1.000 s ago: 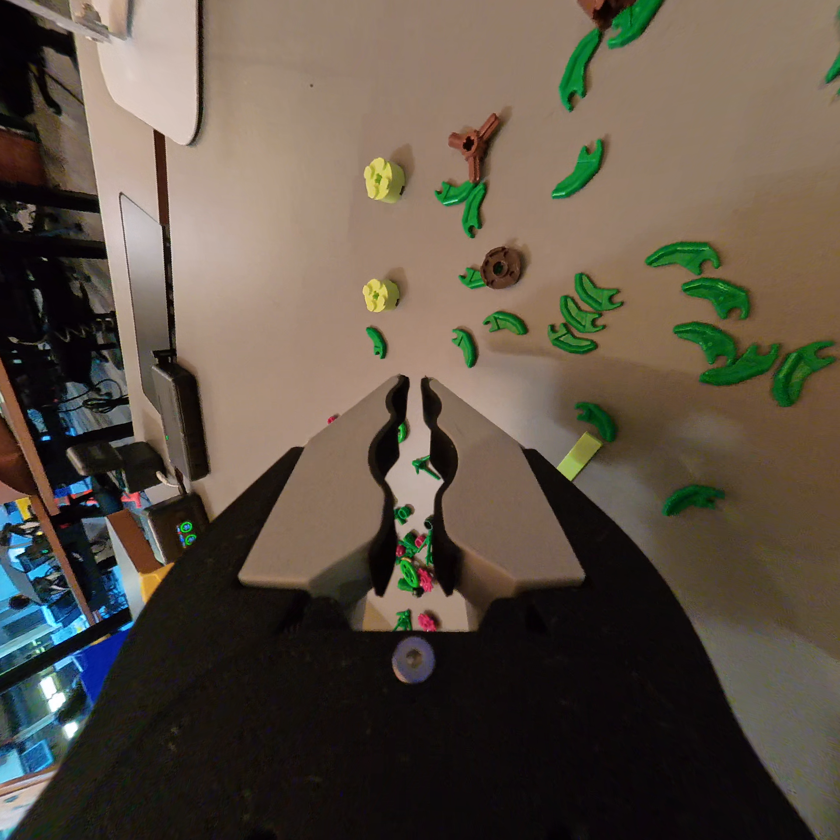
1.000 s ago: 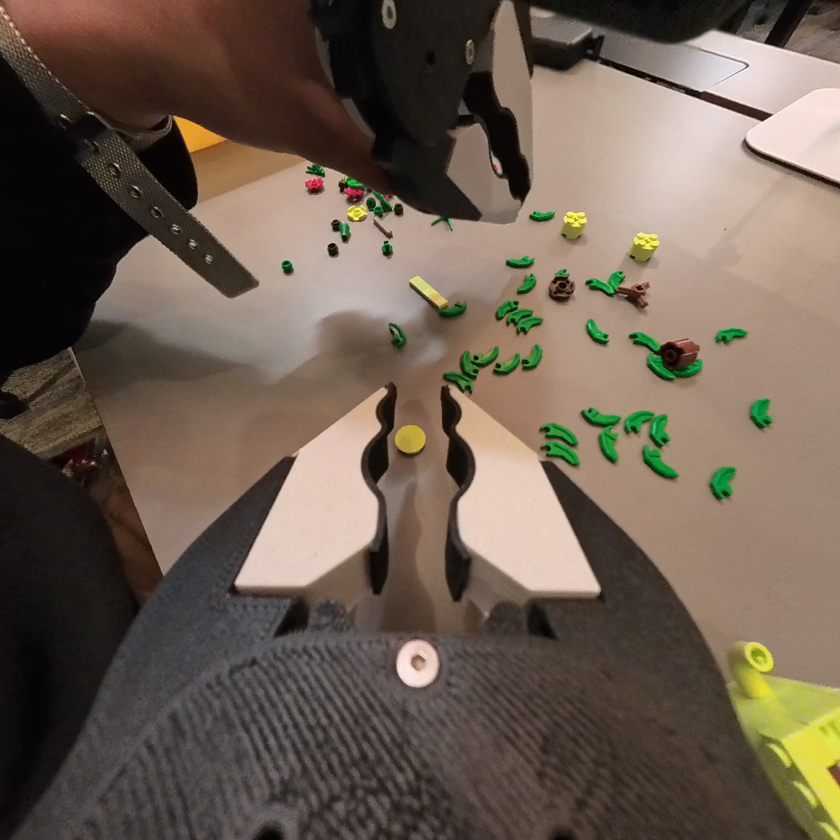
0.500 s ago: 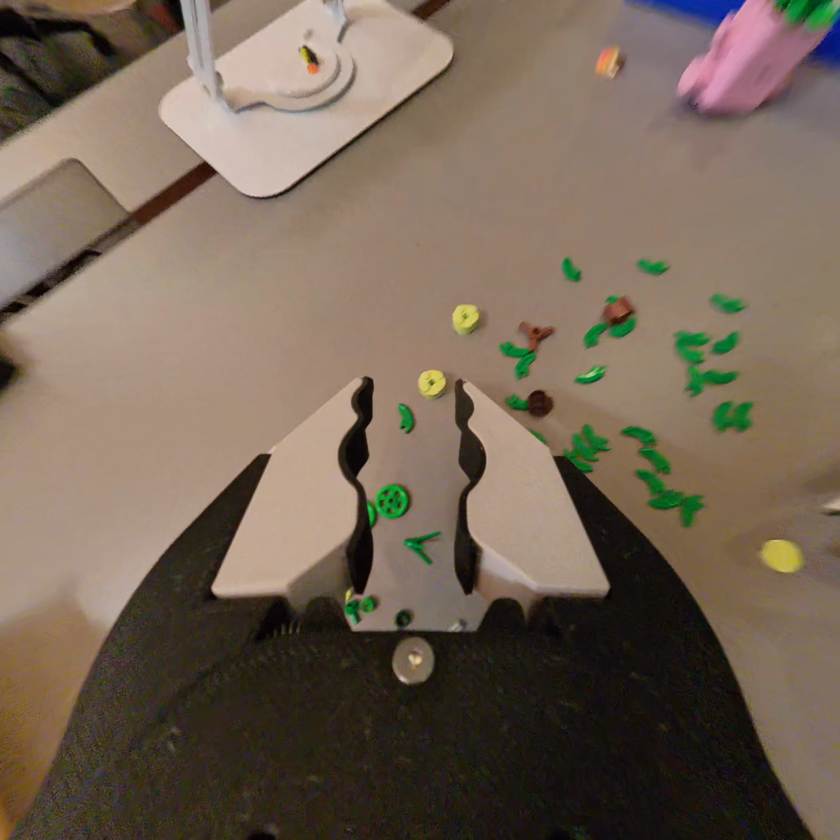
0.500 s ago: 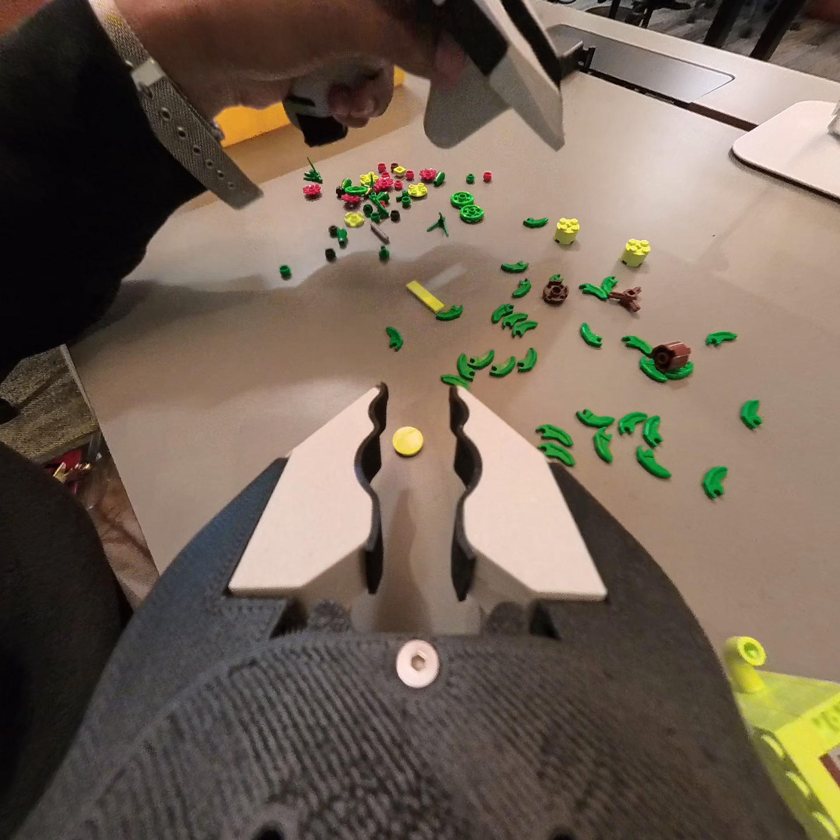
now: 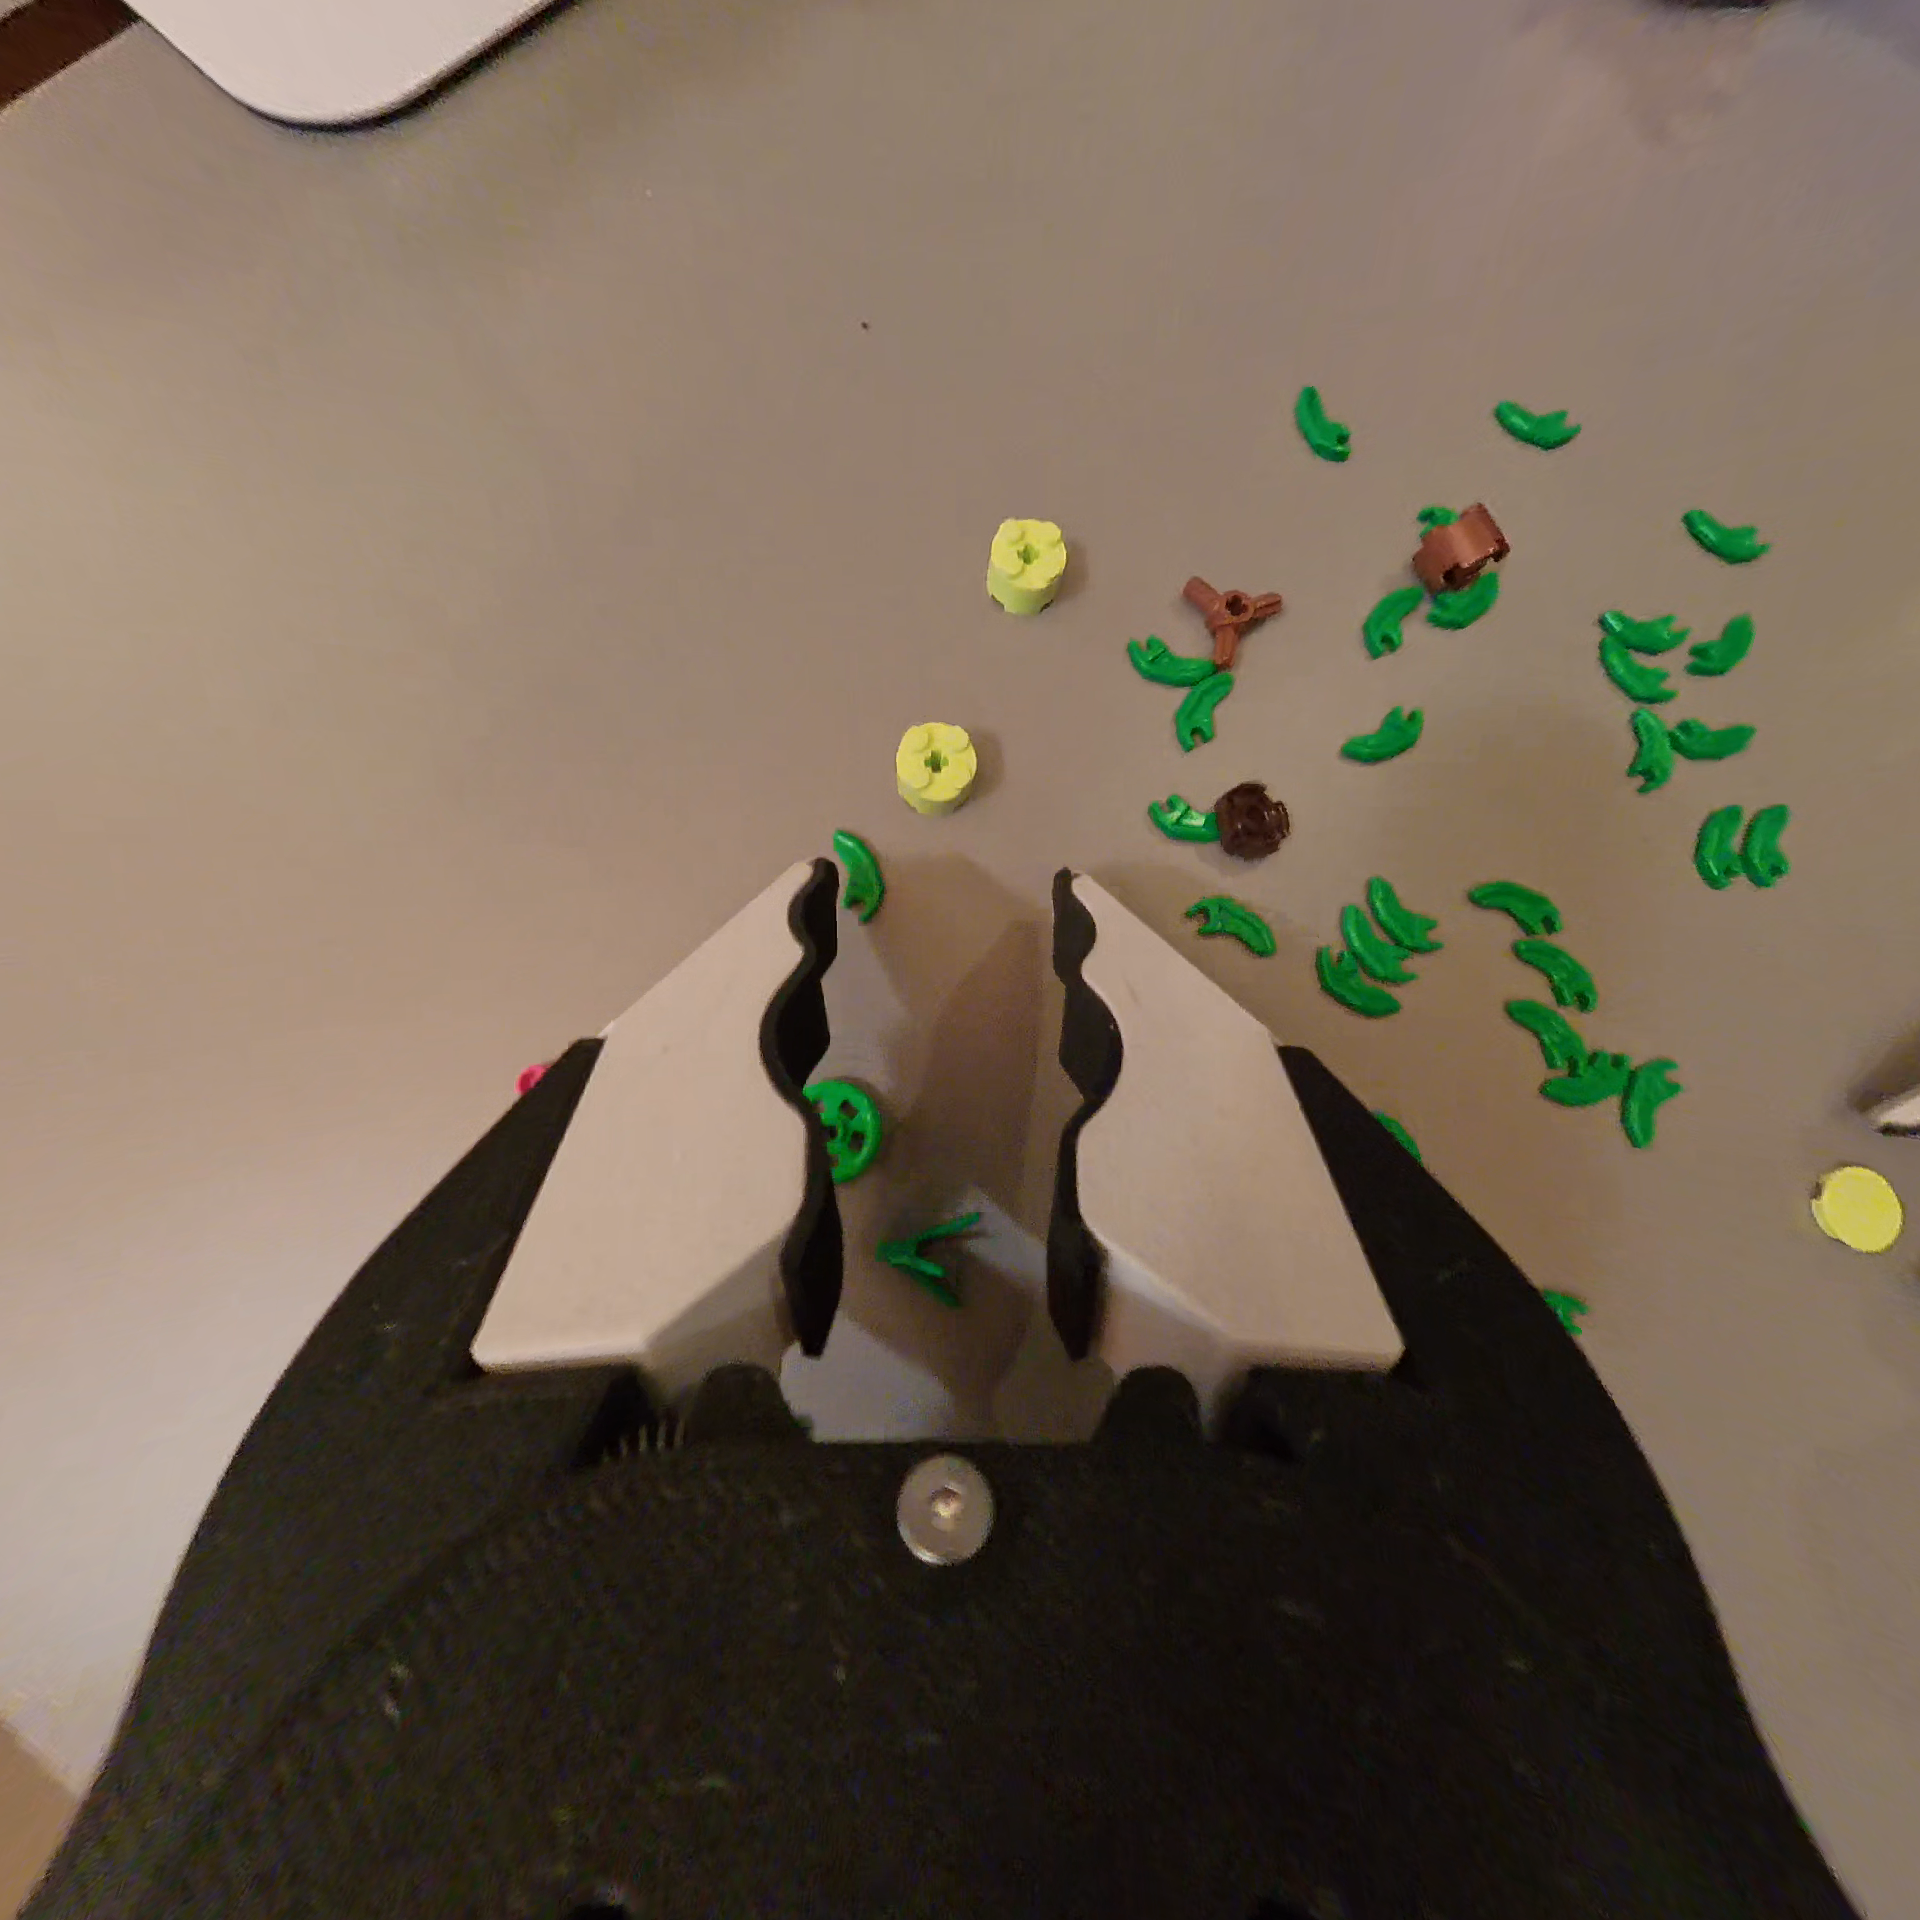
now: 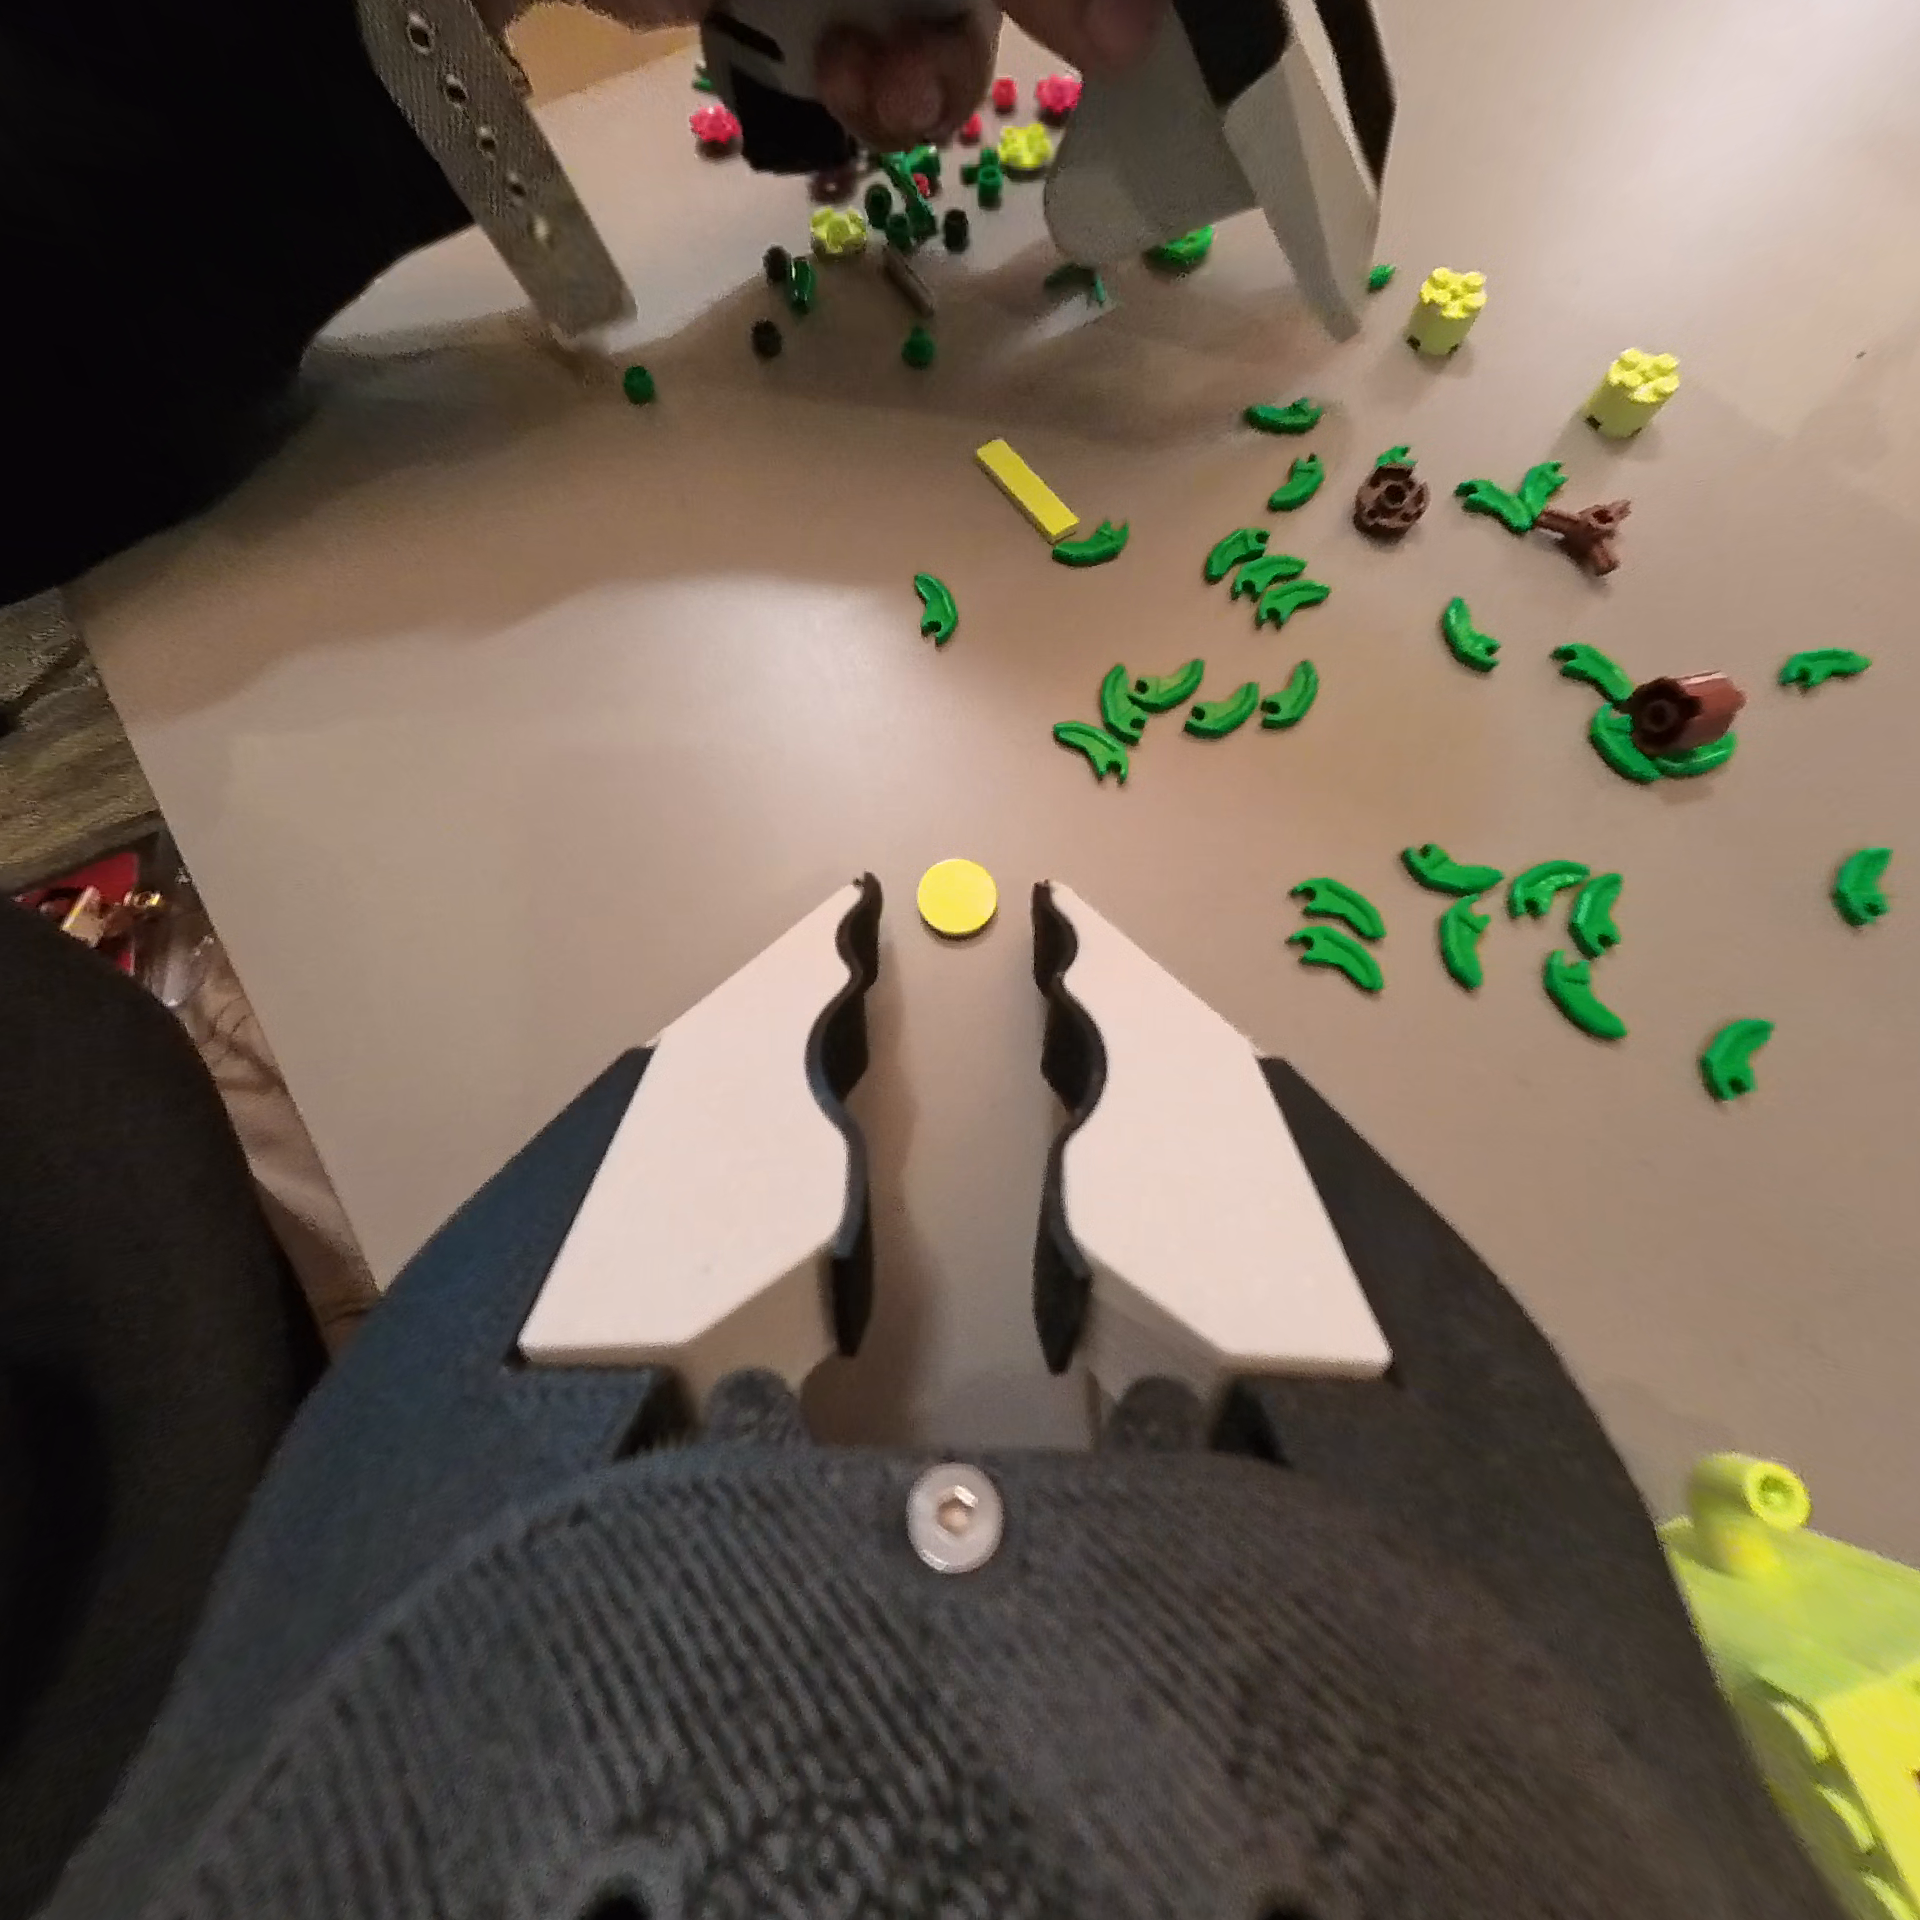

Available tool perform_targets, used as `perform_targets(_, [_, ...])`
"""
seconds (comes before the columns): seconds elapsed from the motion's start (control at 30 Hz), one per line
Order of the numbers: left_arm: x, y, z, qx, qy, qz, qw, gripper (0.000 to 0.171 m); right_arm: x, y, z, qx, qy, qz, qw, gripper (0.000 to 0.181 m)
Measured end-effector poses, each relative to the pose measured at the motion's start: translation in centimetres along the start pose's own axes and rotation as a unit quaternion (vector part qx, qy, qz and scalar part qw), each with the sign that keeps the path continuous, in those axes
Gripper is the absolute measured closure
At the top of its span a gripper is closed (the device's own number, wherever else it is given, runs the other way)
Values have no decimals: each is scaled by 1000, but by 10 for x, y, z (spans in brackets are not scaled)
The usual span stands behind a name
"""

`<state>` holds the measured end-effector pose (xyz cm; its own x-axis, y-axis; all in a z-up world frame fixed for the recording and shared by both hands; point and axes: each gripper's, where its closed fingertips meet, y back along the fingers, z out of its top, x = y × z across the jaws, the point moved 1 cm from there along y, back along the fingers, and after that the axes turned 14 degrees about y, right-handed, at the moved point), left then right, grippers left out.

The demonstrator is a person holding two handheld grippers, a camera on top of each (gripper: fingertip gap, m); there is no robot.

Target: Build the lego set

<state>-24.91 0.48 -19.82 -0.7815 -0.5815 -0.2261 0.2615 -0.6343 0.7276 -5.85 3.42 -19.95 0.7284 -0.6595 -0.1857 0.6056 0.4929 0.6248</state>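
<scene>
The right tool (image 6: pixel 956 899) is tipped down toward the bench (image 6: pixel 582 831), released and empty, its 2 fingers spread apart. A flat yellow round tile (image 6: pixel 957 899) lies on the bench just ahead of the fingertips, centred in the gap and touching neither. The left tool (image 5: pixel 945 883) is also released and grasps nothing; it points steeply down at the bench. Seen between its fingers, a green wheel-shaped piece (image 5: pixel 847 1129) lies partly hidden behind the left finger and a thin green sprig (image 5: pixel 925 1255) lies nearer the tool's base. In the right wrist view the left tool hangs at the far edge, gripped from above by a hand (image 6: pixel 894 73) with a grey strap (image 6: pixel 499 177) hanging beside it. Past the left tool's tips stand 2 lime round bricks (image 5: pixel 935 766), and green leaf pieces (image 5: pixel 1371 945) and brown pieces (image 5: pixel 1252 821) are scattered to the right. A lime-green build (image 6: pixel 1829 1683) shows at the lower right corner of the right wrist view.
</scene>
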Motion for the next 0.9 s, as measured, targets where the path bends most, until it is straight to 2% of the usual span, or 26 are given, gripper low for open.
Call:
perform_targets(0.13, [-8,-9,15,-29,7,-7,1000,132,1,-2,-2,5,-10,12,1000,157])
perform_targets(0.27, [-5,-22,15,-9,-8,15,1000,136,4,-4,-4,16,-4,21,1000,154])
perform_targets(0.33, [-3,-25,12,2,-14,24,1000,145,5,-4,-3,16,1,19,1000,156])
perform_targets(0.4, [-9,-25,10,6,-10,1,1000,157,5,-4,-4,18,2,18,1000,158])
perform_targets(0.57, [-19,-12,12,-5,-24,-20,1000,157,4,-4,-4,18,-5,20,1000,168])
perform_targets(0.73, [-55,16,18,-43,-64,-64,995,158,3,-3,-3,13,-7,19,1000,169])
perform_targets(0.83, [-82,25,5,-28,-89,-109,990,158,0,7,-6,1,-4,-1,1000,168])
perform_targets(0.9, [-110,29,-10,-10,-136,-165,977,157,-6,18,-18,14,-3,-24,1000,168])
